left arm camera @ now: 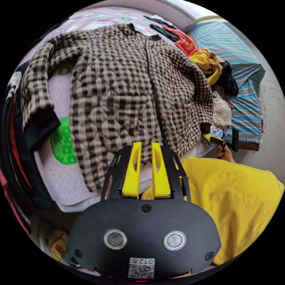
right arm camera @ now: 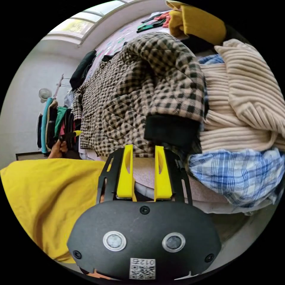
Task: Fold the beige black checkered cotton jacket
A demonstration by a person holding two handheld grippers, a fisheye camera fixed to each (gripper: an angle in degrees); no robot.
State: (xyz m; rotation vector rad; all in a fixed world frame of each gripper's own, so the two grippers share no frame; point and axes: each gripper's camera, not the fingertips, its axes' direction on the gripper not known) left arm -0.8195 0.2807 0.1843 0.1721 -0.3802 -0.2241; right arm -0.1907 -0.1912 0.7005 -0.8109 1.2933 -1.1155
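Observation:
The beige and black checkered jacket (left arm camera: 124,89) lies spread front-up on the bed, with its dark zip running down the middle and both sleeves out to the sides. My left gripper (left arm camera: 146,146) hovers at the jacket's hem near the bed edge. Its jaws stand a little apart with nothing between them. In the right gripper view the jacket's sleeve (right arm camera: 160,77) bulges up, and its black cuff (right arm camera: 172,129) sits just beyond my right gripper (right arm camera: 144,148), which is open and empty. The right gripper (left arm camera: 221,141) is also visible in a hand by that cuff.
A pile of clothes lines the jacket's side: an orange piece (left arm camera: 185,43), a yellow one (left arm camera: 207,62), a beige ribbed knit (right arm camera: 237,104) and a blue plaid shirt (right arm camera: 237,175). Striped bedding (left arm camera: 243,89) lies behind. The person's yellow top (left arm camera: 231,202) is close. Hanging clothes (right arm camera: 53,124) stand beyond the bed.

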